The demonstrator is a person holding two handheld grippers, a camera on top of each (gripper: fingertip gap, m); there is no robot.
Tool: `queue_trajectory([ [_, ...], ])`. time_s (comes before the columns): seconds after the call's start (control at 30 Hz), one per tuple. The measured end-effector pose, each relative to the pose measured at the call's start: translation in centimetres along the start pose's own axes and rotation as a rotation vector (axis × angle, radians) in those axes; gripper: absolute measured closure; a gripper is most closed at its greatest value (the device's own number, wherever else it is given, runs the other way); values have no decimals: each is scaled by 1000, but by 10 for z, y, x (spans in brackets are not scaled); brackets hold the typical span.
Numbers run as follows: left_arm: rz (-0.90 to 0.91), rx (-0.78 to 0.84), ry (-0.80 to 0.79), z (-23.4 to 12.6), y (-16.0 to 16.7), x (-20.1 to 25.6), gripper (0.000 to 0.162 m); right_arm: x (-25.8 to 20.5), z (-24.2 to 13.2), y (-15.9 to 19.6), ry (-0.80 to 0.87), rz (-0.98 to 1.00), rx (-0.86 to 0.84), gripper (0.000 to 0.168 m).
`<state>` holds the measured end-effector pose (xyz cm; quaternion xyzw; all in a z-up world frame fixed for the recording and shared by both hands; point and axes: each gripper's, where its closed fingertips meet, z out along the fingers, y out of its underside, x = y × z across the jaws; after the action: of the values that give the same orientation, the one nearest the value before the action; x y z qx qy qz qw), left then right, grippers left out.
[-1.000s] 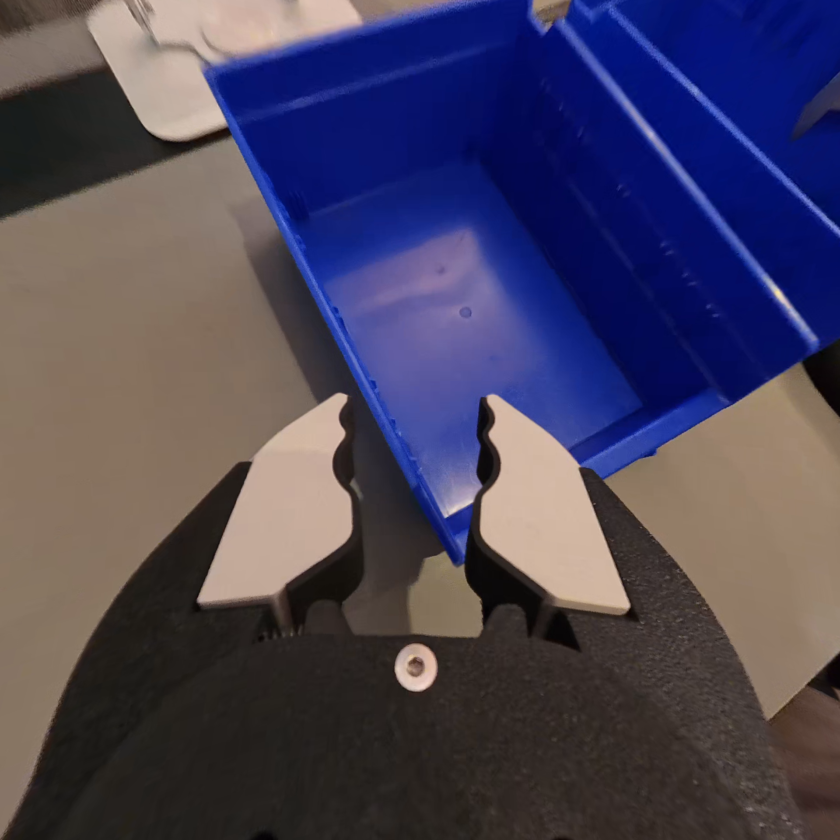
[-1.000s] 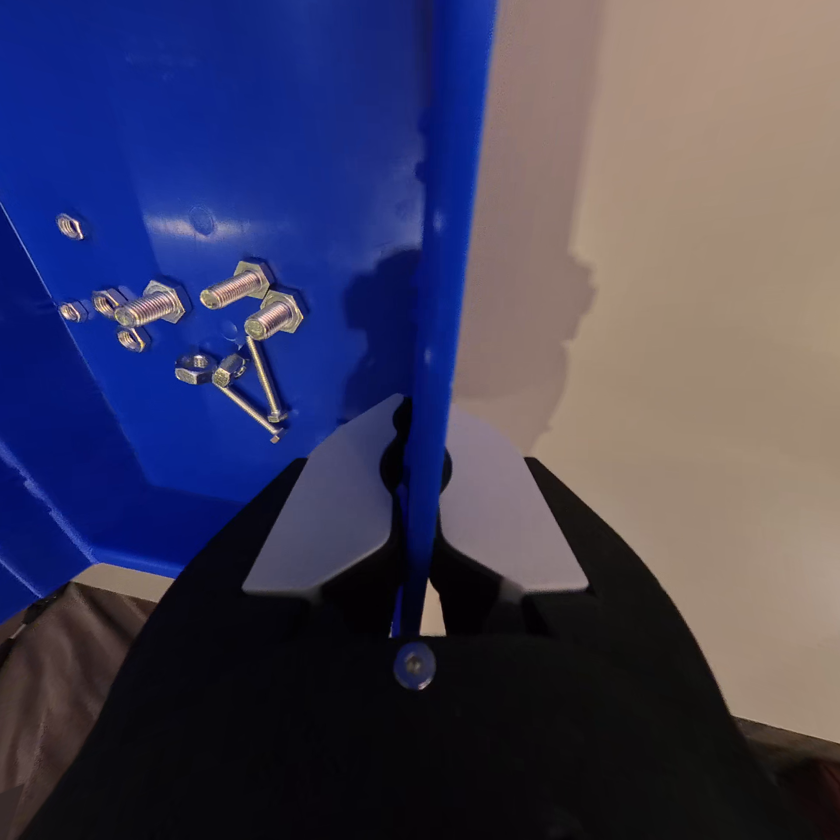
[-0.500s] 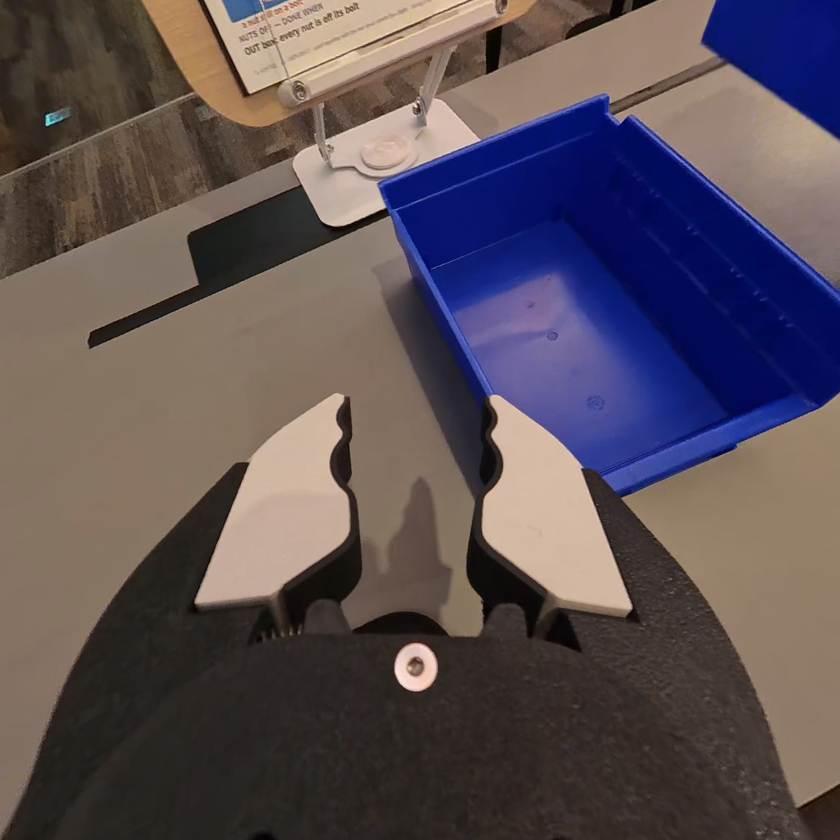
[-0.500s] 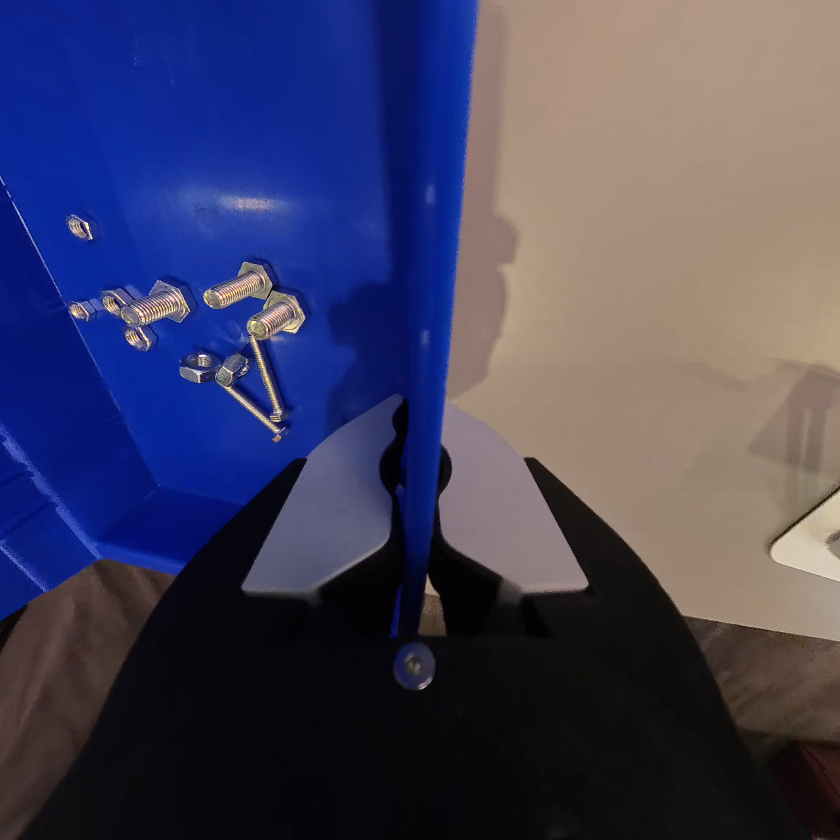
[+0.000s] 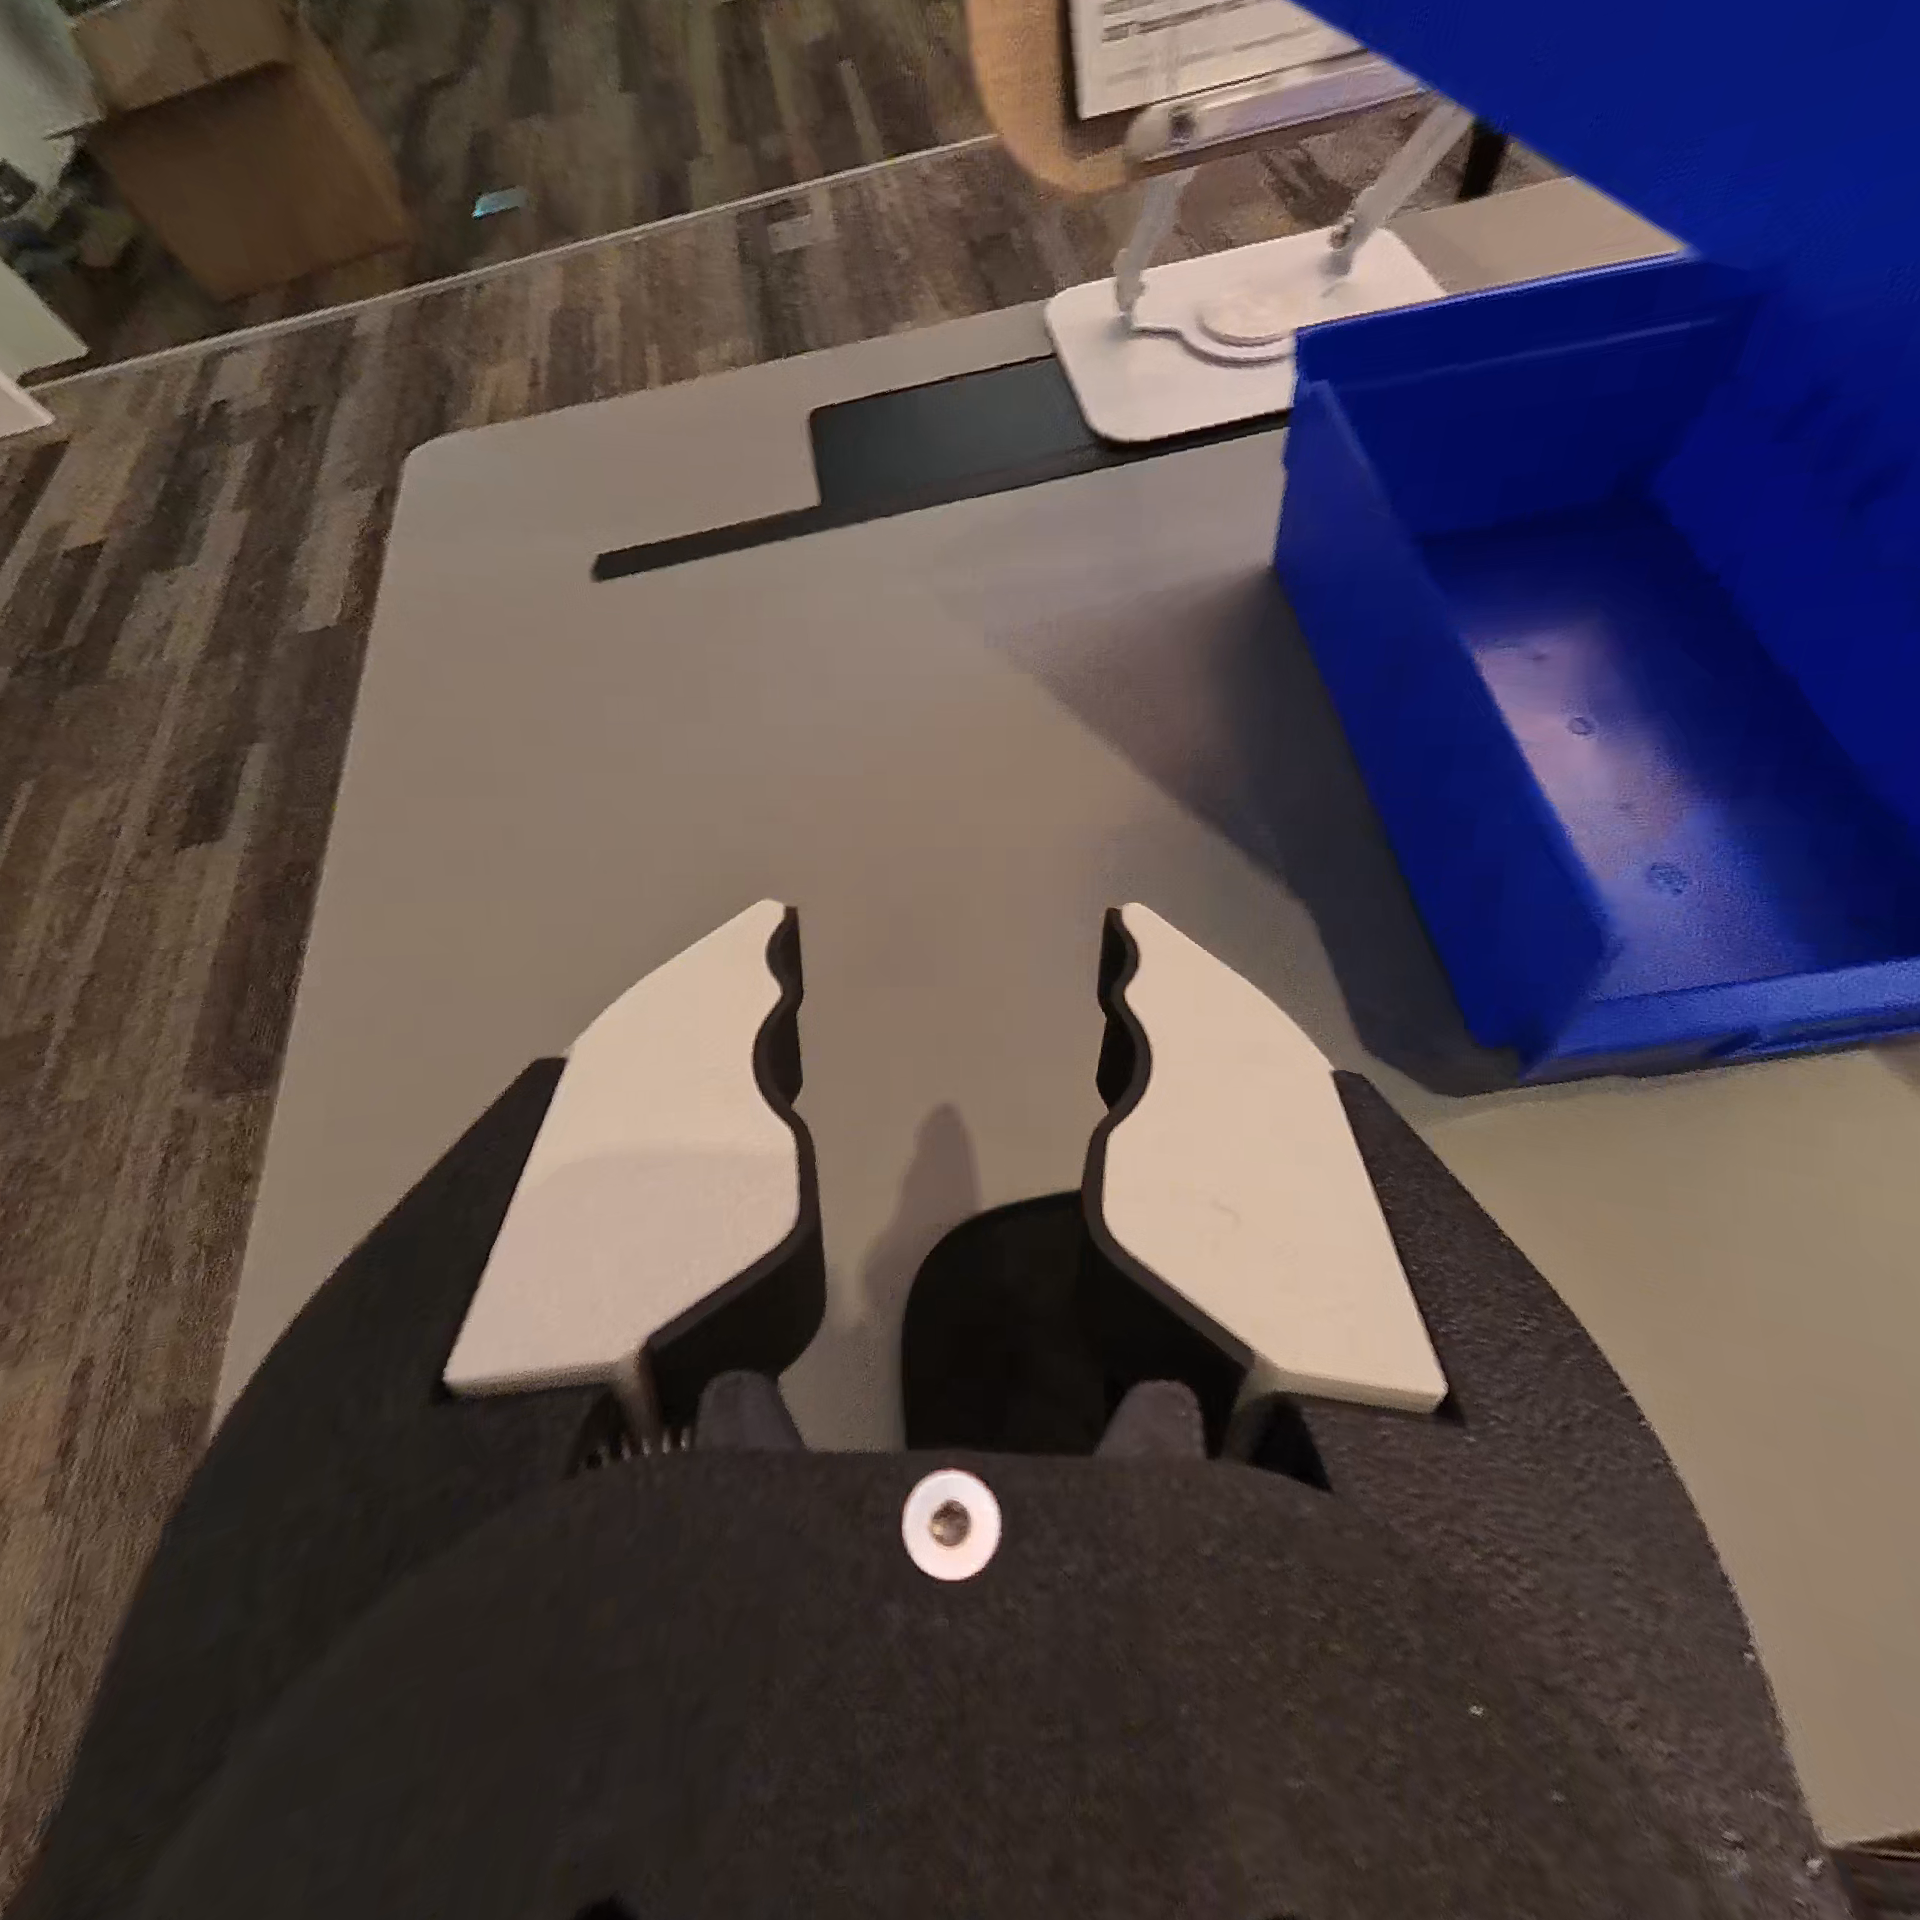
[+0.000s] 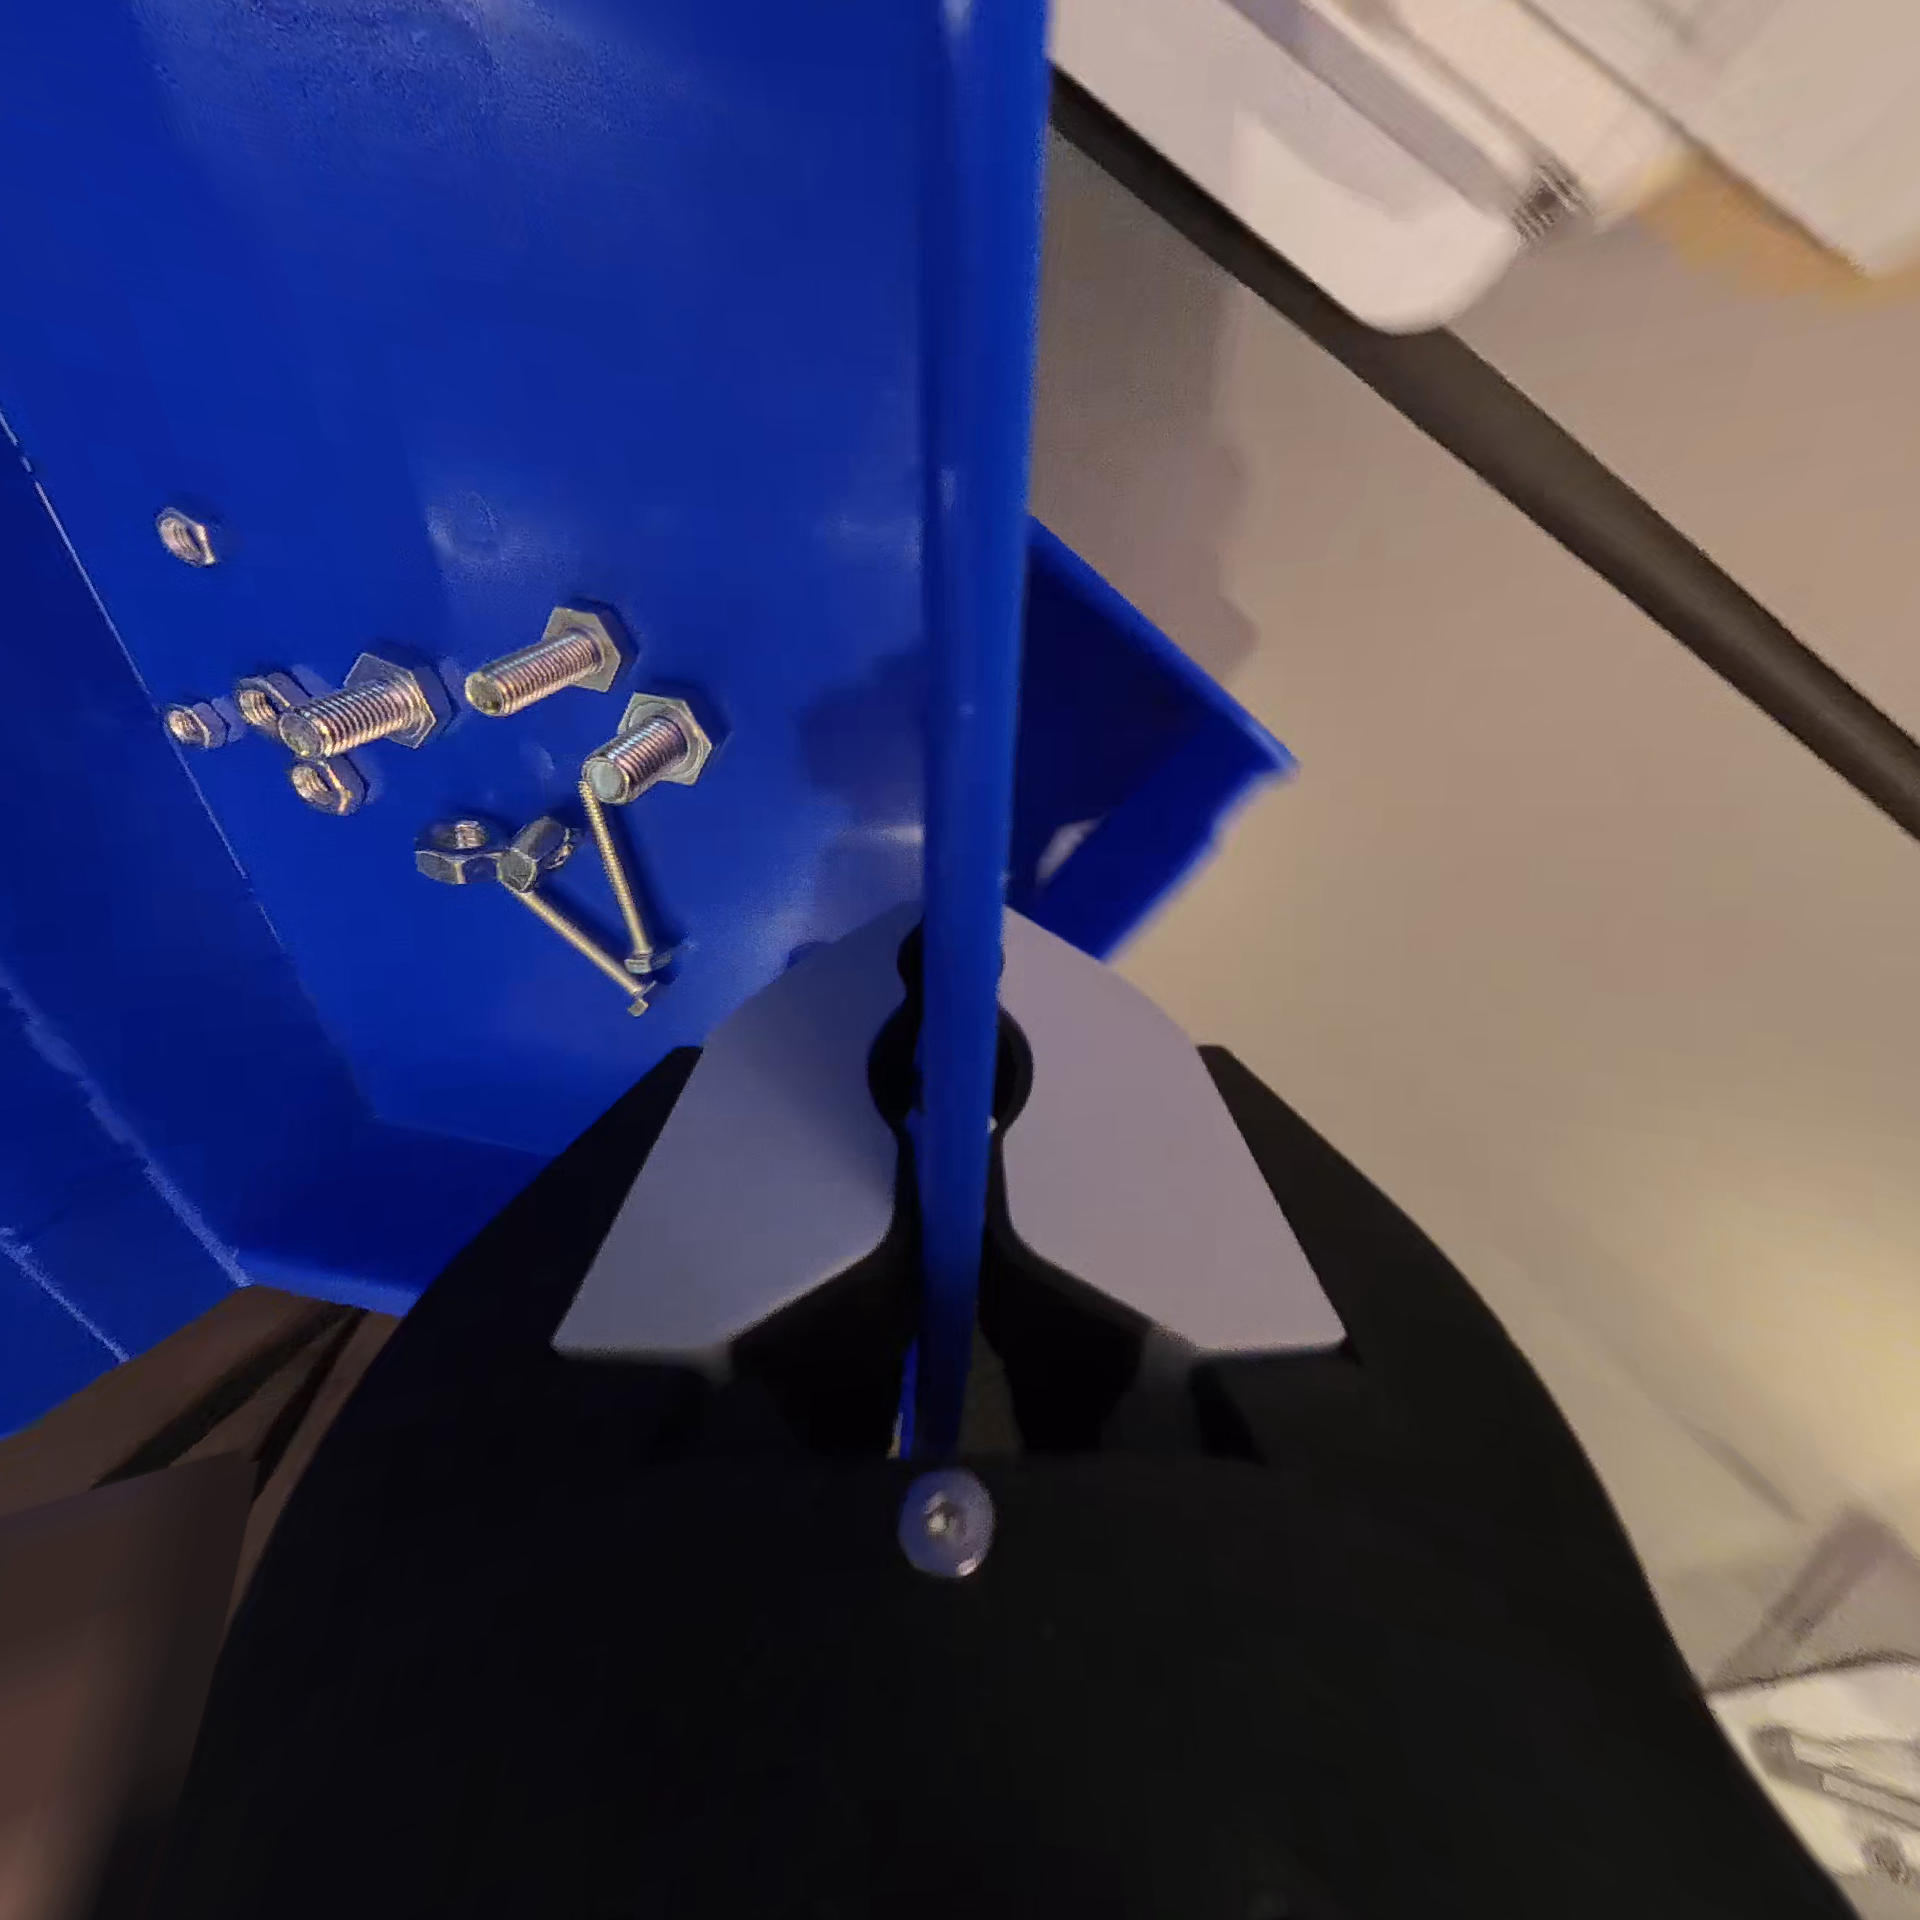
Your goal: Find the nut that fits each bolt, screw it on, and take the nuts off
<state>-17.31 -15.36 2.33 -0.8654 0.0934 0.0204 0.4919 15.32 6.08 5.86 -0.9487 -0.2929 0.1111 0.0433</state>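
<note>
My right gripper (image 6: 951, 1039) clamps the side wall of the lifted blue bin (image 6: 520, 312); bolts (image 6: 540, 675) and nuts (image 6: 447, 847) lie loose inside. Left gripper (image 5: 951, 925) spread, empty, over bare desk (image 5: 779, 748), empty bin (image 5: 1455, 779) to its right.

Grey table (image 5: 831, 748) under the open left gripper (image 5: 951, 925). Ahead and right of it, a blue bin (image 5: 1392, 727) on the top; farther ahead, a white stand base (image 5: 1195, 384) beside a black strip (image 5: 935, 447).
</note>
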Motion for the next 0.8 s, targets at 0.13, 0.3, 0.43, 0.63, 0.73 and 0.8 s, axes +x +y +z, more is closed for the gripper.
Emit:
queue_trajectory([
  [0.13, -45, -17, -57, -17, 21, -34, 107, -75, 32, -61, -57, -99, -3, 161],
  [0.3, -96, -52, -121, -35, 48, -71, 107, -158, 77, -117, -97, -177, -15, 162],
  [0.43, -115, -55, -159, -45, 60, -91, 107, -207, 117, -144, -101, -201, -5, 162],
  [0.63, -140, -79, -165, -47, 75, -103, 107, -243, 190, -152, -113, -156, -37, 162],
  [0.73, -149, -81, -151, -46, 80, -103, 107, -246, 222, -145, -108, -146, -66, 162],
  [0.8, -153, -89, -142, -41, 83, -103, 107, -243, 238, -138, -93, -131, -83, 162],
])
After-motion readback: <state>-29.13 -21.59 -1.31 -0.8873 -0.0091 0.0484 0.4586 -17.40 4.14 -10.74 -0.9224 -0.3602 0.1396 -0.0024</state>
